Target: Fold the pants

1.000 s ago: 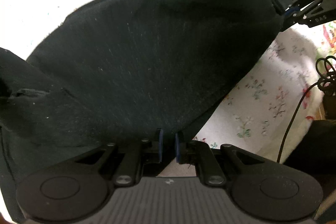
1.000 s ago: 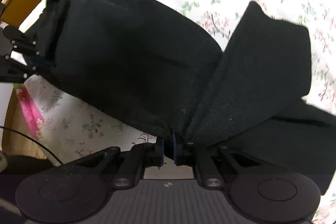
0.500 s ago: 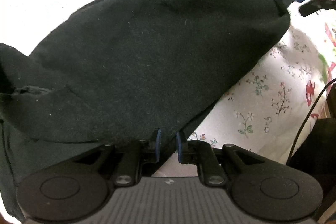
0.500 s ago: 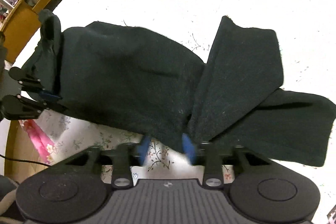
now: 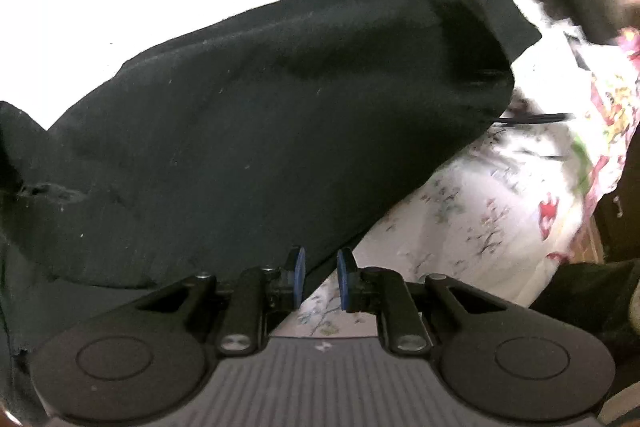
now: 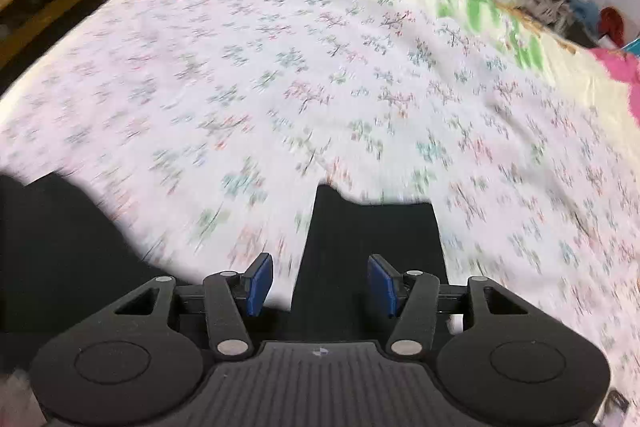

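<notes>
While the left gripper (image 5: 319,277) holds its blue pads (image 5: 299,277) narrowly apart with the pants' (image 5: 260,131) edge between them but no grip shown, the right gripper (image 6: 320,283) stands wider, its jaws just closing partway on nothing. Black pants lie folded on the floral sheet (image 6: 320,87).

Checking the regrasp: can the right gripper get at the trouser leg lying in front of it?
Probably yes. The right gripper is open, and the black trouser leg lies flat on the floral sheet between its fingers, nothing covering it.
</notes>
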